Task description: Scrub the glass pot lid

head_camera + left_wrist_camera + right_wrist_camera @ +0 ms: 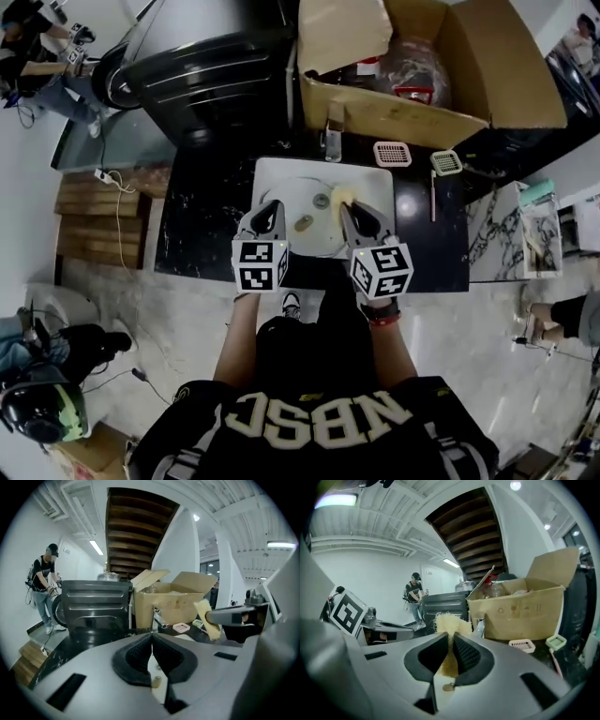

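The black marble bench [202, 225] runs across the middle of the head view. A white sink [272, 171] is sunk into it, and a big open cardboard box [403, 112] stands just behind the sink's far rim.

From above I see the glass pot lid [305, 225] lying flat in the basin, below and between the tips of both tools. In the gripper views I only make out a small knob-like bit under the jaws.

The left tool [270, 214] is closed on nothing; in its own view the two dark pads meet with no gap. The right tool [354, 217] is clamped on a pale yellow fibrous scrubber [449, 623]. The scrubber pokes out above the pads in that tool's view, while from above it is just a yellow tuft over the basin. The left gripper view catches it side-on at right of frame.

Only the gripper views show the wooden stair underside overhead. They also put a person [414, 595] beside the dark bin [93, 606].

The faucet [333, 141] sits at the sink's upper rim. A pink-and-white grate [392, 153] and a small green one [446, 162] lie on the bench to the upper right of the basin. The widest stretch of open marble is left of the sink. The sink's near rim sits close to the bench's front edge.
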A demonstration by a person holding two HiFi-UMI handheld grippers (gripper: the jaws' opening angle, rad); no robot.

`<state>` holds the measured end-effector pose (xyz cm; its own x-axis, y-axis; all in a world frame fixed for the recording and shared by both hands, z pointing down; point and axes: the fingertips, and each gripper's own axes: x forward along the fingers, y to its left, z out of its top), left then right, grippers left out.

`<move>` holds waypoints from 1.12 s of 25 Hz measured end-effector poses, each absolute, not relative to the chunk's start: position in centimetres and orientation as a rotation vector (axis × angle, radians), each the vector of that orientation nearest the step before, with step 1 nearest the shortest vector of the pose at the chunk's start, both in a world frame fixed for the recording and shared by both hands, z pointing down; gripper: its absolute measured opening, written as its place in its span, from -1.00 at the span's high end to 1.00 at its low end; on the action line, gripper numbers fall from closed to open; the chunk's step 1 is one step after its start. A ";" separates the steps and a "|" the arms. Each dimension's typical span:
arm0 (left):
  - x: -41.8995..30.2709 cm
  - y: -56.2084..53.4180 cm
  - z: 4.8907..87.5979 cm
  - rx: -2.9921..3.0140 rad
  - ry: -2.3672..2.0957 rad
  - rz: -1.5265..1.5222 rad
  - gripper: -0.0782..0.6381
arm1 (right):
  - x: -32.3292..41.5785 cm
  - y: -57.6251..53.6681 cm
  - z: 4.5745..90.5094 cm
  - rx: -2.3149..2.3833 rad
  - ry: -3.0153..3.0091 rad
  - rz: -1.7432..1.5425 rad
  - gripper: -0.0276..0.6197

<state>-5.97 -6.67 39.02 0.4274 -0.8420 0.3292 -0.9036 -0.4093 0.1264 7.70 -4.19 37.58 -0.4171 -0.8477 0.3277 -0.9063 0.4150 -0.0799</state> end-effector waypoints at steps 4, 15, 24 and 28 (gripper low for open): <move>-8.0 -8.5 44.2 2.225 -1.519 0.438 0.73 | 6.1 -8.0 40.2 1.375 -2.482 0.400 0.78; -9.3 -8.2 54.4 1.897 -1.364 0.761 0.42 | 4.1 -12.3 45.2 1.153 -2.515 0.563 0.78; -9.3 -6.2 60.1 1.662 -1.156 0.987 0.25 | 4.1 -12.8 47.2 1.111 -2.498 0.631 0.78; -8.8 -5.7 61.7 1.550 -1.069 0.964 0.05 | 4.3 -12.9 47.2 1.113 -2.497 0.638 0.78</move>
<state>-8.82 -5.69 61.69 0.2971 -0.1725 0.9391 -0.9519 -0.1307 0.2771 4.32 -12.95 47.23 -0.6390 -0.6115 0.4667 -0.7603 0.5939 -0.2629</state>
